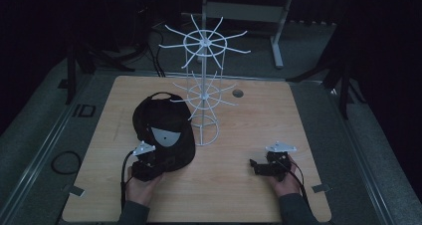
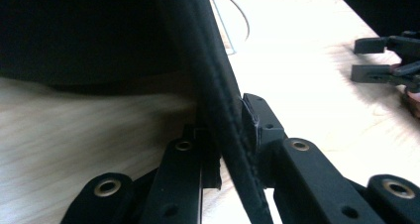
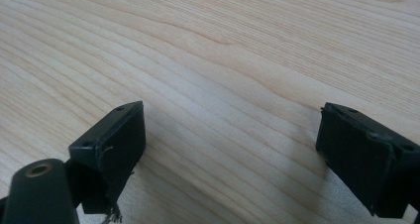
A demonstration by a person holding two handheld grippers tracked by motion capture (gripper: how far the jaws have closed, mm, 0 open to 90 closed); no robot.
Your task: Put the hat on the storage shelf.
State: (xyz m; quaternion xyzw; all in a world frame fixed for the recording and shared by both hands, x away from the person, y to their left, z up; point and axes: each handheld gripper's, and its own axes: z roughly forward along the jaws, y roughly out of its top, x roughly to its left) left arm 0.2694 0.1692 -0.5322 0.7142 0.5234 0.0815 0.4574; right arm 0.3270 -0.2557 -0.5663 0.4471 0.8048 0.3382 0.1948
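A black cap lies on the left half of the wooden table, crown side away from me. My left gripper is at the cap's near edge. In the left gripper view the cap's stitched brim edge runs between the jaws, and the left gripper is shut on it. A white wire hanging rack stands upright just right of the cap. My right gripper rests low at the front right, open, with bare table between its jaws.
The rack's round wire base sits close behind the cap. A small dark round hole marks the table's far side. Farther off in the left gripper view are the right gripper's jaws. Dark floor and stand legs surround the table.
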